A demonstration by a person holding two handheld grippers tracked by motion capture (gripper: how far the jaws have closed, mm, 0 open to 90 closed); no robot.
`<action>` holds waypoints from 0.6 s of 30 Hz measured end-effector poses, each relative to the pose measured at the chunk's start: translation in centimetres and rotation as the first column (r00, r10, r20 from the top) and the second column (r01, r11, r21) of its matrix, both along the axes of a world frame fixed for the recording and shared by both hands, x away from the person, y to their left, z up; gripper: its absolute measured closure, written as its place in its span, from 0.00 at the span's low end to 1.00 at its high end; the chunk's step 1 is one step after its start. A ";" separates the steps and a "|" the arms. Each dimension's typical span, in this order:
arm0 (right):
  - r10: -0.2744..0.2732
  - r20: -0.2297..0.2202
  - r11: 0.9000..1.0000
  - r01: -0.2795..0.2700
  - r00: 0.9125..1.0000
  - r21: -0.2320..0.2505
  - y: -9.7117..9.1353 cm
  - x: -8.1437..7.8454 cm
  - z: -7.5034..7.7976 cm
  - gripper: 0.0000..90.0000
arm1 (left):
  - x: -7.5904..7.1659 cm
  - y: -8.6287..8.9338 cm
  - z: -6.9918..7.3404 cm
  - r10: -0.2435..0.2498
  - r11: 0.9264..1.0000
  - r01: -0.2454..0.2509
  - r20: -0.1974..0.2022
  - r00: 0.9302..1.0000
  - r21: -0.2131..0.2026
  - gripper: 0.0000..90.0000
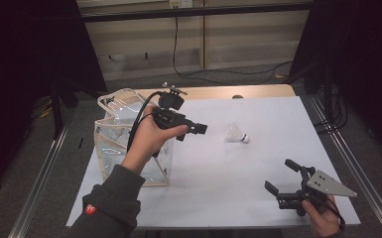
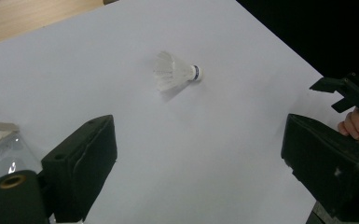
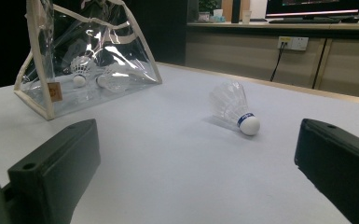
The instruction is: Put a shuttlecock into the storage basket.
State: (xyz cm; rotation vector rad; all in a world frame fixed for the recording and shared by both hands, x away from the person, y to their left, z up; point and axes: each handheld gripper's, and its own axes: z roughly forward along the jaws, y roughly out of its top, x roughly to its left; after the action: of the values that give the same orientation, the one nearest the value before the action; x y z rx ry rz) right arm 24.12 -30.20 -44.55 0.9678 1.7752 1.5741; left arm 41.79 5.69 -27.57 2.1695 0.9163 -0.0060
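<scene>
High view: we hold both grippers apart over the white sheet, with one shuttlecock lying loose between them

In the high view we see our left gripper (image 1: 193, 130) raised just in front of the clear bag (image 1: 110, 144), its jaws spread and gripping nothing, pointing toward the shuttlecock (image 1: 236, 135). That shuttlecock rests on its side on the white sheet (image 1: 238, 198), well apart from both tools, with its cork tip turned away from the bag. Our right gripper (image 1: 283, 177) sits low near the sheet's near right corner, jaws wide and empty. In the right gripper view we make out two more shuttlecocks (image 3: 98, 74) lying inside the bag, which stands on the sheet's left part, off to the left of the loose one
</scene>
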 end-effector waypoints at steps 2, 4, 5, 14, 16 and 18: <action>0.000 0.001 1.000 0.000 1.000 0.001 0.0 0.0 0.0 0.00 | -0.1 -0.2 -0.2 -0.001 1.000 0.001 -0.004 1.000 0.001 0.12; 0.002 0.002 1.000 -0.002 1.000 0.001 0.1 0.0 0.0 0.00 | -0.1 -0.3 -0.5 -0.003 1.000 0.003 -0.004 1.000 0.000 0.12; 0.002 0.002 1.000 -0.002 1.000 0.001 0.1 0.1 0.0 0.00 | -0.2 -0.4 -0.6 -0.004 1.000 0.004 -0.005 1.000 -0.001 0.12; 0.005 0.002 1.000 -0.005 1.000 0.001 0.1 0.1 0.0 0.00 | -0.2 -1.0 -1.5 -0.012 1.000 0.012 -0.013 1.000 -0.001 0.11; 0.004 0.001 1.000 -0.004 1.000 0.002 0.1 0.1 0.0 0.00 | -0.2 -1.1 -1.7 -0.022 1.000 0.022 -0.014 1.000 0.005 0.11; 0.005 0.000 1.000 -0.005 1.000 0.003 0.1 0.1 0.0 0.00 | -0.2 -1.4 -1.9 -0.025 1.000 0.025 -0.014 1.000 0.004 0.11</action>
State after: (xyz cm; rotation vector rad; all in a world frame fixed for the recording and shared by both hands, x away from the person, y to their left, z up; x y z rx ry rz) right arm 24.25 -30.12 -44.58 0.9651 1.7769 1.5797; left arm 41.59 4.33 -29.47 2.1868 0.8976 -0.0311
